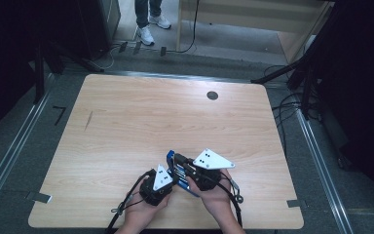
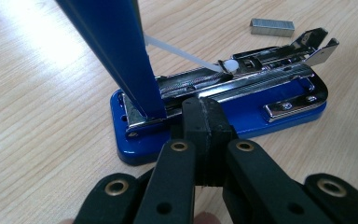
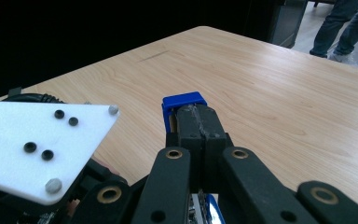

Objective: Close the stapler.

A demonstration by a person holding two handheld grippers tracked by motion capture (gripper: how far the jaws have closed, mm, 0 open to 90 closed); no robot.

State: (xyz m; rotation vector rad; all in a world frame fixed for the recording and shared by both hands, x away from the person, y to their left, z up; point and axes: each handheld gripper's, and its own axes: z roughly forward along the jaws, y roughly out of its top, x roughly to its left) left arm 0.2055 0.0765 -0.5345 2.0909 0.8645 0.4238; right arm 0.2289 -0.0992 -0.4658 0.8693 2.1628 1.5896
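A blue stapler (image 2: 223, 116) lies open on the wooden table (image 1: 141, 117) near its front edge. Its blue cover (image 2: 116, 56) is swung up steeply, baring the metal magazine (image 2: 242, 77). In the left gripper view, my left gripper (image 2: 205, 116) is shut, its pads together against the near side of the stapler's base. My right gripper (image 3: 199, 123) is shut at the tip of the raised cover (image 3: 184, 100). In the high view both grippers meet over the stapler (image 1: 170, 158), left gripper (image 1: 172, 178) and right gripper (image 1: 179, 162).
A strip of staples (image 2: 271, 27) lies on the table just beyond the stapler. A dark round grommet (image 1: 212, 95) sits near the far edge. A person's legs (image 1: 148, 19) stand beyond the table. Cables and dark stands flank both sides.
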